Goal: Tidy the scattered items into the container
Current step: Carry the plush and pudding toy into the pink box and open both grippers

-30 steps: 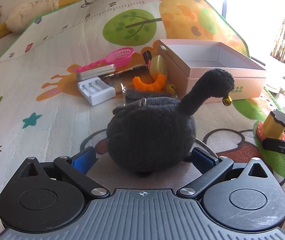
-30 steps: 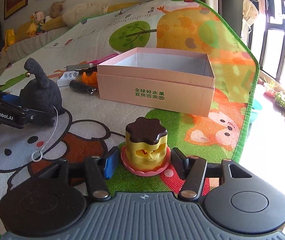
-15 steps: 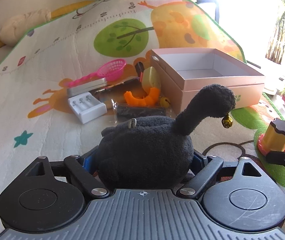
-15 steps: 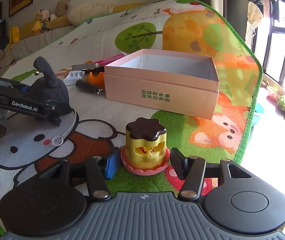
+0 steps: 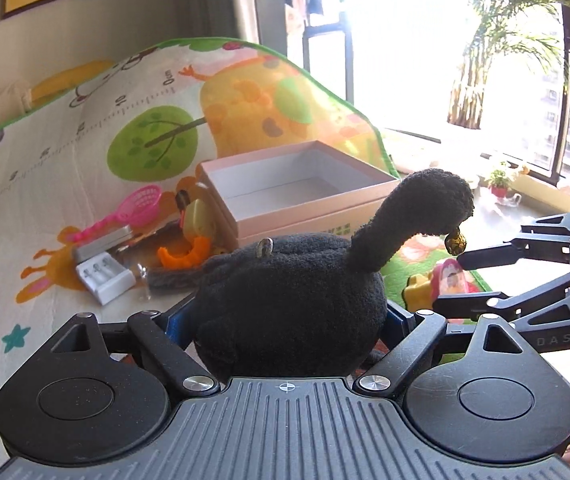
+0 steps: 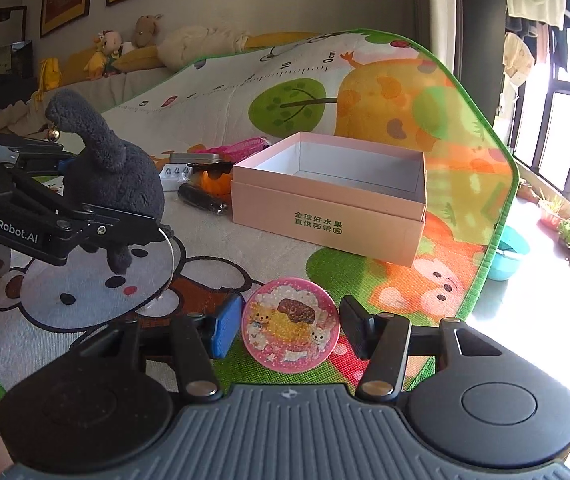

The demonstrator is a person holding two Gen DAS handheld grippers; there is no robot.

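A black plush bird (image 5: 285, 300) with a small bell at its beak is off the mat, with my left gripper (image 5: 287, 312) shut on its body. The right wrist view shows that left gripper (image 6: 97, 188) carrying the plush (image 6: 117, 172) at the left. My right gripper (image 6: 290, 320) is shut on a yellow and pink toy (image 6: 290, 324), which is tipped so its round pink base faces the camera. From the left wrist view, the right gripper (image 5: 449, 280) and toy (image 5: 445, 286) hang at the right. The open pink box (image 5: 285, 224) (image 6: 325, 216) stands ahead on the play mat.
Left of the box lie a pink scoop (image 5: 137, 208), a silver tin (image 5: 103, 242), a white battery charger (image 5: 103, 278), an orange curved piece (image 5: 185, 254) and a dark roll (image 5: 173, 280). The mat's green edge (image 6: 501, 220) runs right of the box, with a teal bowl (image 6: 511, 252) beyond.
My left gripper closed on the plush bird and lifted it off the mat. My right gripper rose with the yellow and pink toy, which tipped until its pink base faces the camera.
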